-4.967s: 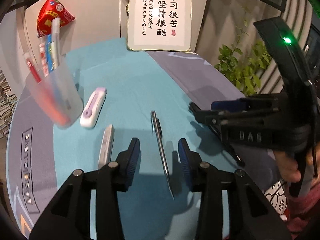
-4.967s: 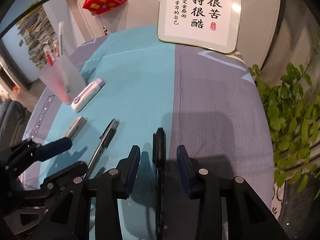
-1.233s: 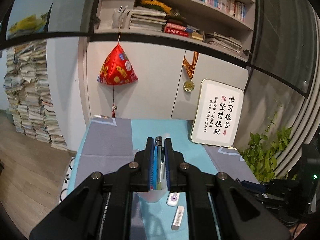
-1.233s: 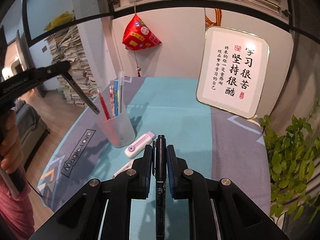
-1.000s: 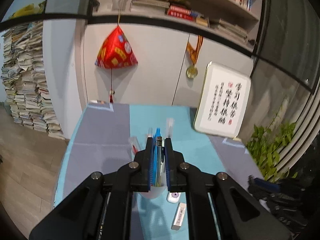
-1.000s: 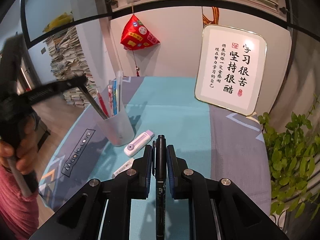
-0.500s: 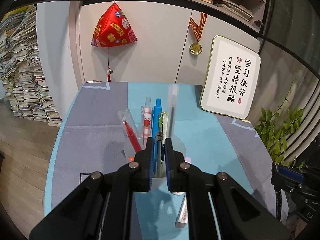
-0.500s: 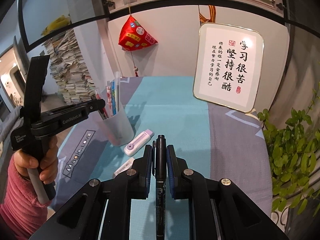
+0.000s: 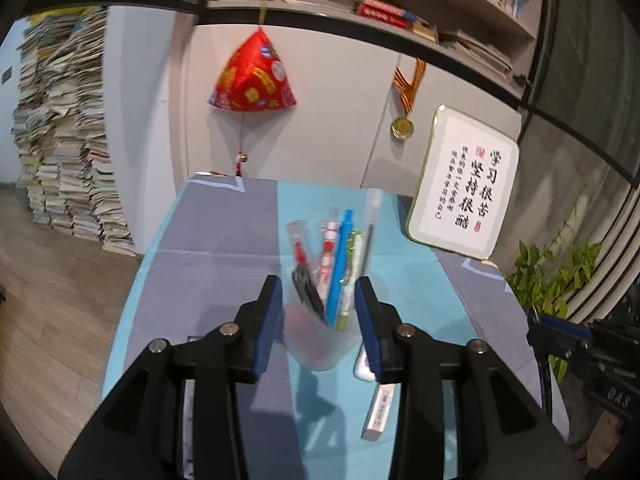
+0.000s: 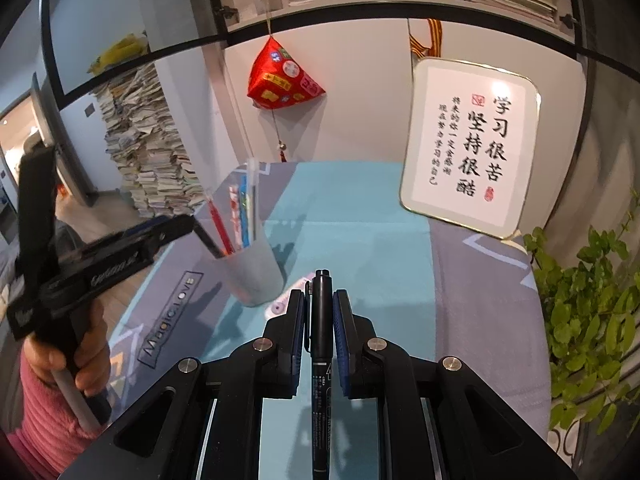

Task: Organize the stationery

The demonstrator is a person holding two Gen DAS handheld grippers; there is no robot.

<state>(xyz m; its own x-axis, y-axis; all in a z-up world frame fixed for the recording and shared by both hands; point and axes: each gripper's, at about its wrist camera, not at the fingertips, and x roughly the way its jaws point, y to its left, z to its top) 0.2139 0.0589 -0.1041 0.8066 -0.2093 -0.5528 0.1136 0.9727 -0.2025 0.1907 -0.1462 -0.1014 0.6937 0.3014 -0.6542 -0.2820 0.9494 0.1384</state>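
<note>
Well, right claw [image 10: 316, 322] grips slim black marker [image 10: 321, 360], prob. capped.

Even indoor light, soft shadows, motion-blurred left view, heavy fisheye edge warping.

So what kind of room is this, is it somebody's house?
Probably a home study. Bookshelves run along the wall, tall stacks of papers stand on the floor, and a pen cup sits on the cloth-covered table.

Framed plaque [image 10: 470, 146], right of frame: "学习很苦 坚持很酷". Table [image 10: 400, 240] cloth, lower left: "Magic LOVE".
</note>
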